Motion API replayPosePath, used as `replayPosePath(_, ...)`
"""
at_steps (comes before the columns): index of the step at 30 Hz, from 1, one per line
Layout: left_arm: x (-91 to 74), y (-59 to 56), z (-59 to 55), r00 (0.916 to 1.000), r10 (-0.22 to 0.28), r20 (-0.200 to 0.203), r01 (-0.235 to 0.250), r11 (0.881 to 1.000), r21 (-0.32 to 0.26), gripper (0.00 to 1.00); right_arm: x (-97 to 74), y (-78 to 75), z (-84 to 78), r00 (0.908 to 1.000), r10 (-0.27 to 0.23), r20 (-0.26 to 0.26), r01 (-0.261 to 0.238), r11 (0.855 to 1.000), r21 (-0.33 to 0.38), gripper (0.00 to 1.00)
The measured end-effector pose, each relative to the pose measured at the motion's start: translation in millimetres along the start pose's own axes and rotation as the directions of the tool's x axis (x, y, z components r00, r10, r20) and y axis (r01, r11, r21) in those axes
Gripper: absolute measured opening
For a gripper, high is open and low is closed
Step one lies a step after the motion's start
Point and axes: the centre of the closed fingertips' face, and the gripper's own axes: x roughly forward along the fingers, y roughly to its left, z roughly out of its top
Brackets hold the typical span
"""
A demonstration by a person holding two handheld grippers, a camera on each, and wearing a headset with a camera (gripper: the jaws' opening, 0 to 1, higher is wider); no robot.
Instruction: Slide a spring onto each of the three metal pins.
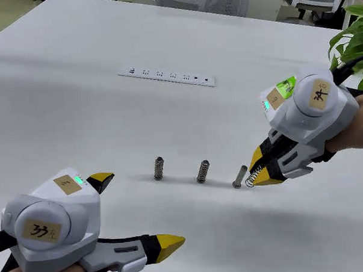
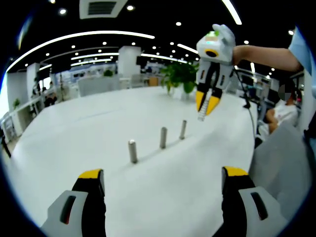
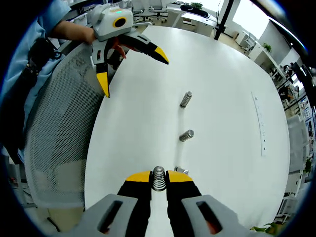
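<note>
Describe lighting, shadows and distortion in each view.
Head view: soft even light, faint shadows beside the pins on the table, no warping. Left gripper view: fisheye bends ceiling lights into arcs, pins look soft. Right gripper view: table edge curves; spring in the right gripper sharp.

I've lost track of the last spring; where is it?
In the head view, at right, the spring is pinched in the right gripper, just beside the bare pin.

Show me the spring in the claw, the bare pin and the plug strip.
spring (image 3: 158, 177): right gripper view, its middle coils.
bare pin (image 1: 240, 176): head view, middle of its shaft.
plug strip (image 1: 167, 77): head view, its middle.
</note>
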Motion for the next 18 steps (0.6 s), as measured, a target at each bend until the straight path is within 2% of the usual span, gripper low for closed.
replayPosePath(4,0.3,0.6,0.4,1.0000,-0.003,0.000,0.003,1.000,0.002,1.00,-0.1,-8.5,-2.0,1.0000,-0.009,-0.002,0.009,1.000,0.002,0.12)
replayPosePath(7,0.5,0.5,0.7,1.0000,-0.002,0.001,0.002,1.000,0.003,1.00,0.9,-12.9,-6.3,0.9996,-0.015,-0.025,0.015,1.000,-0.011,0.12)
replayPosePath(10,0.7,-1.2,-0.2,1.0000,-0.004,-0.002,0.004,1.000,0.007,1.00,3.4,-14.7,-10.2,0.9982,-0.018,-0.057,0.015,0.999,-0.039,0.12)
replayPosePath(16,1.7,-6.5,-2.8,0.9997,-0.018,-0.014,0.018,1.000,0.012,1.00,4.2,-24.6,-8.9,0.9978,-0.025,-0.062,0.022,0.999,-0.047,0.12)
replayPosePath(18,2.4,-8.0,-3.7,0.9995,-0.023,-0.020,0.024,1.000,0.016,1.00,5.0,-29.4,-10.3,0.9965,-0.029,-0.078,0.024,0.998,-0.065,0.12)
